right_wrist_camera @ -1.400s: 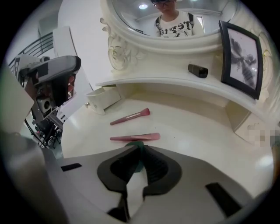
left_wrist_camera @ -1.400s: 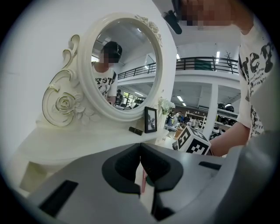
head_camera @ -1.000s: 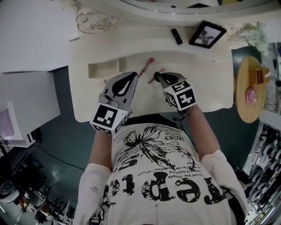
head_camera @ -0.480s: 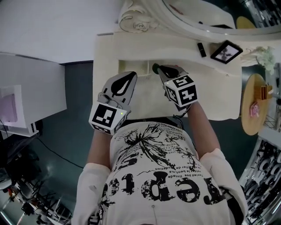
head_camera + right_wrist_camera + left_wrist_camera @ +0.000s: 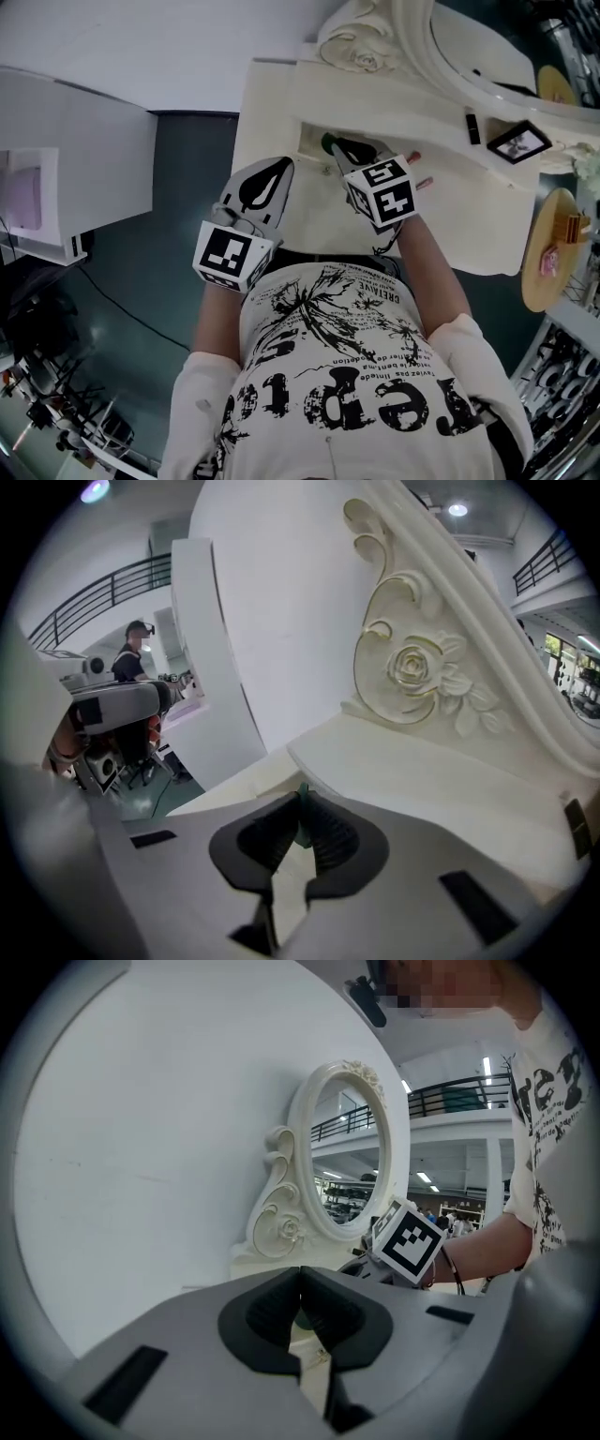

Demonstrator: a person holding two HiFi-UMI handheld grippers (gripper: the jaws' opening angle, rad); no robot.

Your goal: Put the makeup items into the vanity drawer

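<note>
My right gripper (image 5: 331, 147) is shut on a small dark green makeup item (image 5: 326, 142) and holds it at the edge of the open drawer (image 5: 308, 138) in the cream vanity (image 5: 272, 103). A thin green sliver of that item (image 5: 303, 825) shows between the closed pads in the right gripper view. To the left, off the vanity's front edge, my left gripper (image 5: 280, 163) hovers shut with nothing in it. Two red makeup sticks (image 5: 418, 157) lie on the vanity top, partly hidden behind the right gripper's marker cube. A black lipstick (image 5: 473, 127) lies farther back.
A framed picture (image 5: 517, 141) stands at the back right beside the oval mirror (image 5: 349, 1162). A round wooden side table (image 5: 553, 248) with small items is to the right. A white cabinet (image 5: 75, 178) stands to the left over dark floor.
The right gripper has carried the green item leftward from beside the red sticks to the drawer. The head view has swung, so the vanity now sits tilted toward the upper right. The left gripper has kept its place.
</note>
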